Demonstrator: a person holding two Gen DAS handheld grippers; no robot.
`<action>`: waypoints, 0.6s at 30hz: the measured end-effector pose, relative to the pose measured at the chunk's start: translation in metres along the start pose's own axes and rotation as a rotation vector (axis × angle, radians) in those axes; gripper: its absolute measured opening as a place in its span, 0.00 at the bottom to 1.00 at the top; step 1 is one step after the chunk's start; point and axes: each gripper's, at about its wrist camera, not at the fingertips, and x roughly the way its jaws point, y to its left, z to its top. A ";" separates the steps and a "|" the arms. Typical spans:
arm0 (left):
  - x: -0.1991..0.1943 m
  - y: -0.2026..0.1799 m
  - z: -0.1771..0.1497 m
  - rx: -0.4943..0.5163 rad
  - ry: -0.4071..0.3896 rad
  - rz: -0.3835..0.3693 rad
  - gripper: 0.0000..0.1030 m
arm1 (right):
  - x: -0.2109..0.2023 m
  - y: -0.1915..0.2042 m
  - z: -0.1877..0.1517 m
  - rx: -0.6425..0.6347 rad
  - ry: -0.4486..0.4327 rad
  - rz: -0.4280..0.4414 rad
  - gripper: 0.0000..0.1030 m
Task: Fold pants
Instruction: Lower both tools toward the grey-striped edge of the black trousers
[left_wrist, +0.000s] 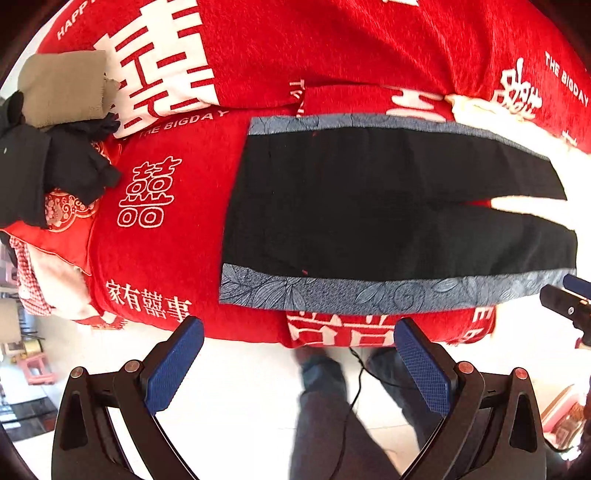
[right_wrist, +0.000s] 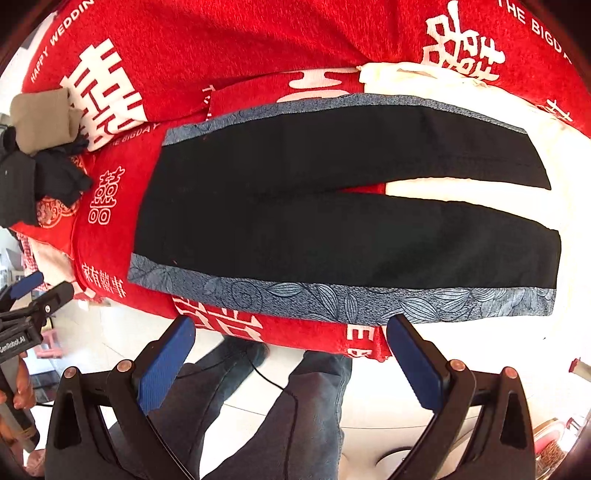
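Observation:
Black pants (left_wrist: 369, 206) (right_wrist: 332, 221) with blue-grey leaf-patterned side stripes lie flat on a red blanket, waistband to the left, both legs stretched to the right with a narrow gap between them. My left gripper (left_wrist: 299, 332) hovers open just off the near edge, level with the near stripe. In the right wrist view my right gripper (right_wrist: 291, 328) hangs open too, its blue pads (right_wrist: 417, 362) short of the near stripe. Nothing lies between either pair of fingers. Each gripper shows at the edge of the other's view, the right gripper (left_wrist: 569, 302) and the left gripper (right_wrist: 33, 306).
The red blanket (left_wrist: 332, 48) with white lettering covers the surface; a cream sheet (right_wrist: 461, 85) shows at the right. A beige folded cloth (left_wrist: 62, 85) and dark garments (left_wrist: 48, 166) are piled at the far left. A person's legs (right_wrist: 280, 413) and a cable stand on the pale floor below.

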 end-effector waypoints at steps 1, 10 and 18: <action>0.002 -0.001 0.000 0.004 0.003 -0.002 1.00 | 0.001 -0.001 -0.001 0.006 0.001 0.010 1.00; 0.054 0.007 0.006 0.049 0.036 -0.035 1.00 | 0.024 -0.005 -0.011 0.080 0.013 -0.016 1.00; 0.112 0.018 0.000 0.038 0.039 -0.064 1.00 | 0.074 0.009 -0.019 0.131 0.028 -0.034 1.00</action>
